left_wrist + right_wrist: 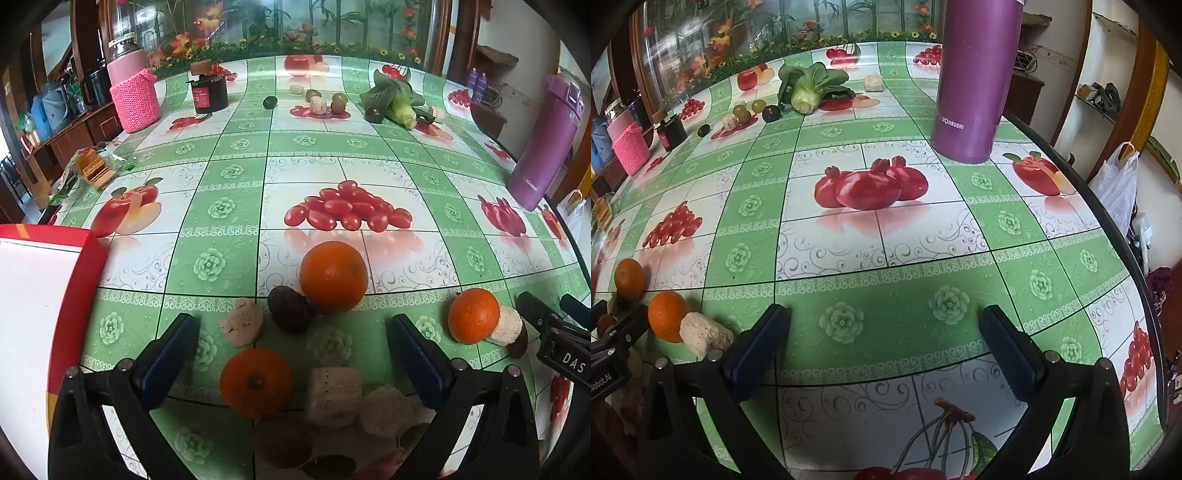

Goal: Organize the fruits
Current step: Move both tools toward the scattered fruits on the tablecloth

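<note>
In the left wrist view my left gripper [291,325] is open and empty above a cluster of fruit: a small orange [256,382] and a pale cube [334,395] lie between its fingers, a dark passion fruit [290,308] and a pale chunk [242,321] at the fingertips, a big orange [333,275] just beyond. Another orange [474,315] with a pale round piece [506,325] lies to the right, beside my right gripper. My right gripper [884,325] is open and empty over bare tablecloth; that orange [668,315] and pale piece [701,334] are at its left.
A red-rimmed white box [90,266] sits at the left. A purple flask [543,144] stands at the right edge, close ahead in the right wrist view [975,81]. Far back lie bok choy [395,98], several small fruits [338,103], a black jar [209,90] and a pink knitted jar [135,98].
</note>
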Action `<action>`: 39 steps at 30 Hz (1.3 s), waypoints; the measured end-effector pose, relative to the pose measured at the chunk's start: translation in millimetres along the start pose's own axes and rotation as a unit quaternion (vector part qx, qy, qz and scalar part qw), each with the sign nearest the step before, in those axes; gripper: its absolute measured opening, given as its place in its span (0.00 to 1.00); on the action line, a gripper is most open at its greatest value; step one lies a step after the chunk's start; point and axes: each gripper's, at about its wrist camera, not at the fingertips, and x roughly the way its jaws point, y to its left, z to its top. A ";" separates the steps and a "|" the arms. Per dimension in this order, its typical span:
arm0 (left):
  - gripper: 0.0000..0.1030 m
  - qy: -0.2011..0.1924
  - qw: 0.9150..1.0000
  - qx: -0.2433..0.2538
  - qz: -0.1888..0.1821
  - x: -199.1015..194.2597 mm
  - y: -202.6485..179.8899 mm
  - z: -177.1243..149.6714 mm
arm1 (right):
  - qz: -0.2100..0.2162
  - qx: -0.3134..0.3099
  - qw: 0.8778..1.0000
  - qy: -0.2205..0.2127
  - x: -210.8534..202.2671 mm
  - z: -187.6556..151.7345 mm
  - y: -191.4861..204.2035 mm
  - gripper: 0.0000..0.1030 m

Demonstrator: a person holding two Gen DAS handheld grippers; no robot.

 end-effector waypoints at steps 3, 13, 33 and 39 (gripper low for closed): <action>0.99 0.000 1.000 0.000 0.000 -0.2 -0.1 -0.1 | 0.003 0.002 1.000 0.000 -0.1 -0.1 -0.4 1.00; 0.99 0.000 1.000 0.000 0.000 0.0 0.0 0.0 | 0.001 0.001 1.000 0.000 -0.2 -0.3 -0.4 1.00; 0.96 -0.001 1.000 0.017 -0.002 -18.0 4.5 -2.9 | 0.003 -0.001 1.000 0.001 0.7 4.7 -0.5 1.00; 0.99 -0.107 0.993 0.036 0.017 -113.8 28.1 -21.9 | 0.056 0.013 0.998 -0.025 -24.2 2.4 -13.3 1.00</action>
